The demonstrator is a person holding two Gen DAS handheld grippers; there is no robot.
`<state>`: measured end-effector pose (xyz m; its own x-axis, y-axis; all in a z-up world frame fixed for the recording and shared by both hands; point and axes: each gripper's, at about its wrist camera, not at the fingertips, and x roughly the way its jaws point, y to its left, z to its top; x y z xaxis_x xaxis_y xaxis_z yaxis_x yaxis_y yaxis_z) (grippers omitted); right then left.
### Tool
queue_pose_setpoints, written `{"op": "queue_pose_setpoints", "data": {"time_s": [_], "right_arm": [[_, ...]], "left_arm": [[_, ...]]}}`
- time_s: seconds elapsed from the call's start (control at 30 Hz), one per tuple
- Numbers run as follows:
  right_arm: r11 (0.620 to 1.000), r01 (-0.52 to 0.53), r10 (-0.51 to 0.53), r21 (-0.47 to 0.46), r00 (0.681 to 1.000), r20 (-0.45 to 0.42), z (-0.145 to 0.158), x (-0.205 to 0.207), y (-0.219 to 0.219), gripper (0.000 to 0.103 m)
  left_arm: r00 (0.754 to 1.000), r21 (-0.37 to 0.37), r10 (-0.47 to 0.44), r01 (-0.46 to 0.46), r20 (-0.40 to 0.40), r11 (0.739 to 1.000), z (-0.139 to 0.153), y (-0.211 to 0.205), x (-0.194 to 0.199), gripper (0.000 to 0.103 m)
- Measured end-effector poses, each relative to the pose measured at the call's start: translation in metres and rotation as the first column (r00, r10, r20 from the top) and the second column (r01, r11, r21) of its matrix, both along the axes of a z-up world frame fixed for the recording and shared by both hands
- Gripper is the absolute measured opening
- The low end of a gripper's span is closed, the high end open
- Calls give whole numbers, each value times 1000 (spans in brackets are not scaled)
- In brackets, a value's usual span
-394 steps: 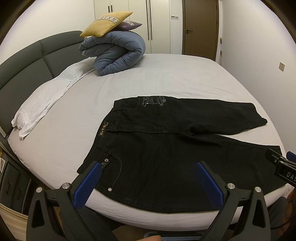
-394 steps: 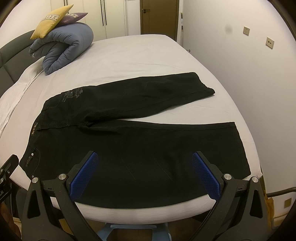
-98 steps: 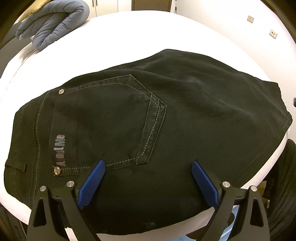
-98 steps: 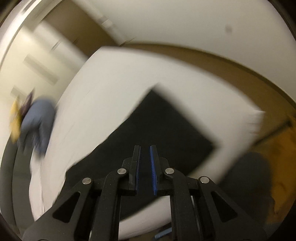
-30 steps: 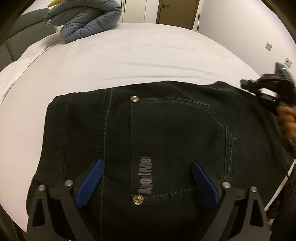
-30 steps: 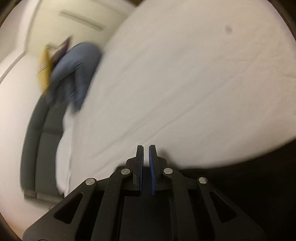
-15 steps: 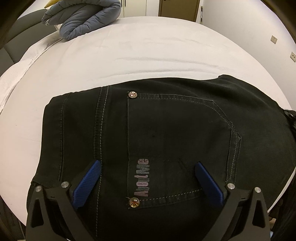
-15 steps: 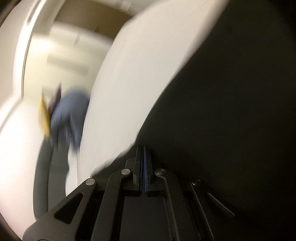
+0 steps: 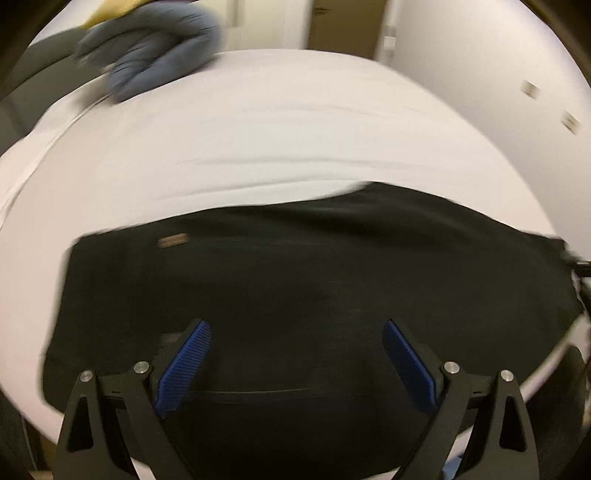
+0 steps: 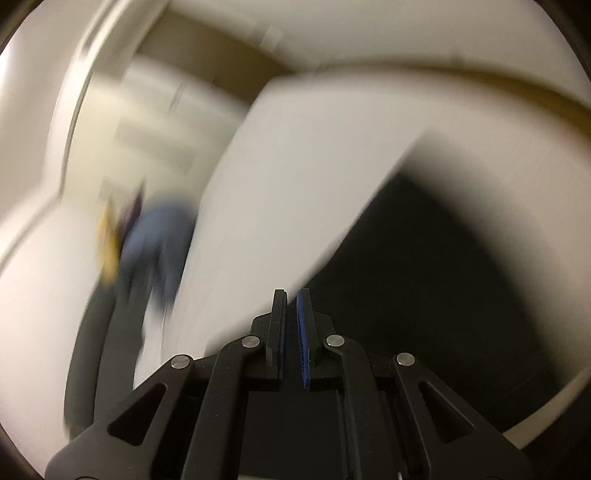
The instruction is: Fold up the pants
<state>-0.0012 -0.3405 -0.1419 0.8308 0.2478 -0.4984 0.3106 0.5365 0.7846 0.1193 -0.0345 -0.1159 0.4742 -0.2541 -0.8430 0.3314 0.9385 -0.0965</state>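
The black jeans (image 9: 314,280) lie folded in a flat pile on the white bed (image 9: 258,147), right under & in front of the left claw (image 9: 295,354), which is wide open w/ nothing in it; the right claw (image 10: 291,339) is nearly shut w/ just a thin gap and nothing I can see between its blue pads, jeans off to its right. Both pics are blurry, so if a claw swings down too fast it could snag the top layer and mess up the fold, or push the pile toward the bed edge close behind the left claw. A blue rolled duvet (image 9: 155,48) w/ a yellow pillow (image 9: 107,11) sits far ahead, not in the way.
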Motion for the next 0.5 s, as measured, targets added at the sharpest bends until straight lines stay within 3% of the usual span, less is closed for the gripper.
{"op": "queue_pose_setpoints", "data": {"time_s": [0.1, 0.13, 0.2, 0.3, 0.4, 0.47, 0.5], "right_arm": [[988, -145, 148, 49, 987, -64, -41, 26, 69, 7], [986, -157, 162, 49, 980, -119, -59, 31, 77, 0], [989, -135, 140, 53, 985, -99, -71, 30, 69, 0], [1000, 23, -23, -7, 994, -110, -63, 11, 17, 0], [969, 244, -246, -35, 963, -107, -57, -38, -49, 0], [942, 330, -336, -65, 937, -96, -45, -65, -78, 0], [926, 362, -372, -106, 923, -101, -37, -76, -88, 0]], "left_arm": [[996, -41, -92, 91, -21, 995, -10, -48, -1, 96], [994, -52, -111, 110, -21, 993, -14, -61, -2, 96], [989, -60, -134, 130, -59, 990, -31, -80, 4, 96], [990, -116, -115, 105, -78, 988, -46, -74, 13, 95], [986, -79, -151, 145, -70, 986, -40, -63, 14, 73], [985, -92, -152, 144, -81, 985, -36, -47, 17, 44], [986, -117, -135, 123, -96, 985, -35, -34, 20, 38]]}}
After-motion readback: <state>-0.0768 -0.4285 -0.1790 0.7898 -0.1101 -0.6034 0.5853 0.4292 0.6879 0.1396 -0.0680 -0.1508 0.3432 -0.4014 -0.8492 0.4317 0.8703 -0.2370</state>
